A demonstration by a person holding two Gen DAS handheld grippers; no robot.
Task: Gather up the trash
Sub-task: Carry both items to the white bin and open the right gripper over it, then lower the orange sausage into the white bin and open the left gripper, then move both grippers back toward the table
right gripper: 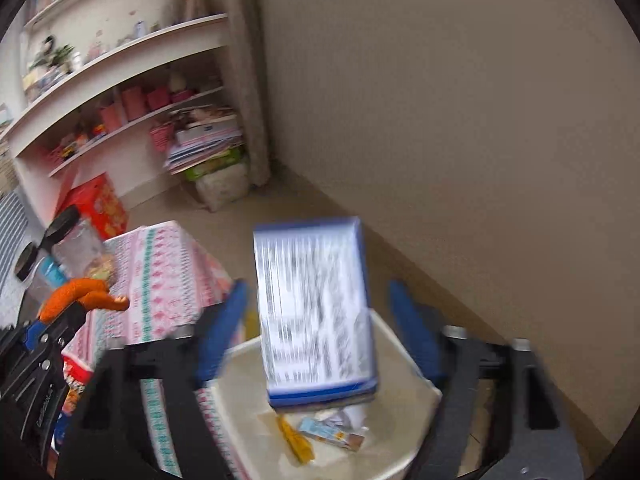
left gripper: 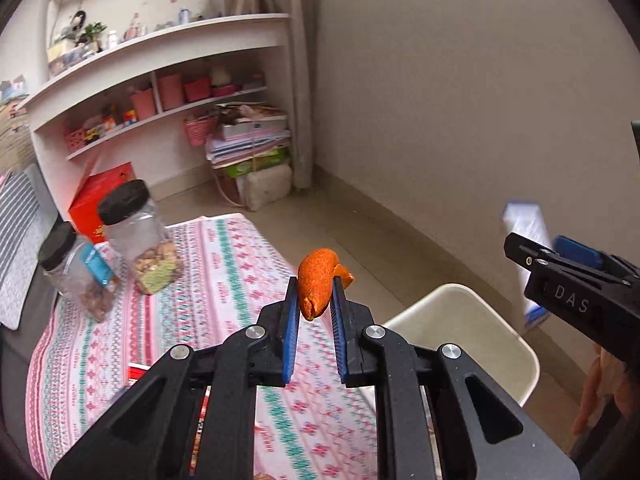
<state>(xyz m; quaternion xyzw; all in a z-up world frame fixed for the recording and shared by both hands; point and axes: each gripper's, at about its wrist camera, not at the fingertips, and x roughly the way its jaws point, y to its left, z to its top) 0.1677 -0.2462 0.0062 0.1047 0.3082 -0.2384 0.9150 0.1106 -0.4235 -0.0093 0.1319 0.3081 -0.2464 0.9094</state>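
My left gripper (left gripper: 314, 292) is shut on a piece of orange peel (left gripper: 316, 290) and holds it above the patterned table near its right edge. It also shows in the right wrist view (right gripper: 86, 296). My right gripper (right gripper: 320, 300) is open, its blue pads wide apart. A blue-and-white carton (right gripper: 316, 312), blurred by motion, is in the air between the jaws, above the cream trash bin (right gripper: 404, 348). Wrappers and crumpled paper (right gripper: 332, 432) lie in the bin. The bin also shows in the left wrist view (left gripper: 460, 324), below the right gripper (left gripper: 520, 246).
Two clear jars with black lids (left gripper: 140, 236) stand on the pink patterned tablecloth (left gripper: 224, 280). A red box (left gripper: 100, 196) and white shelves (left gripper: 160, 92) with stacked papers are behind. The beige wall (left gripper: 460, 100) is on the right.
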